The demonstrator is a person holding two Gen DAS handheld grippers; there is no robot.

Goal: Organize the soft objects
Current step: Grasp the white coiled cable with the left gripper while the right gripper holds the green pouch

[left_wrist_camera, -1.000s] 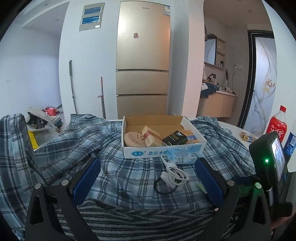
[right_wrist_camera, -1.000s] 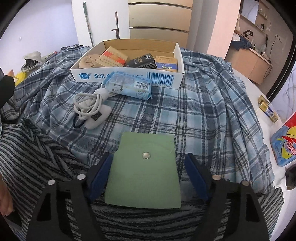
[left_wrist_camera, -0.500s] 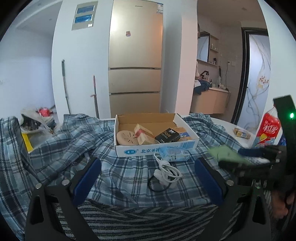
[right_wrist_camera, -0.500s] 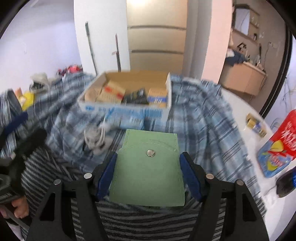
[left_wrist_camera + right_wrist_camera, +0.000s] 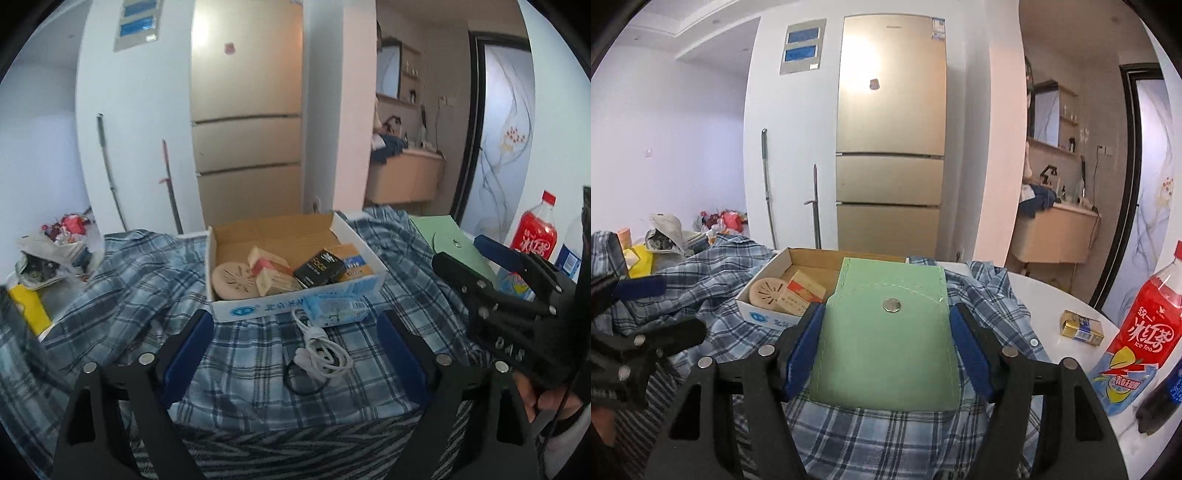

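A flat pale-green pouch (image 5: 886, 343) with a round metal snap sits clamped between the right gripper (image 5: 888, 350) pads, projecting toward twelve o'clock above plaid cloth (image 5: 886, 435).

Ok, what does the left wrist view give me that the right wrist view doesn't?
Only the left wrist view shows the white cable and the blue packet lying on the plaid shirt in front of the cardboard box, between the left hand-held gripper's open fingers. Only the right wrist view shows the small gold box on the white table. Both show the right hand-held gripper holding the green pouch, the box and the red iced tea bottle.
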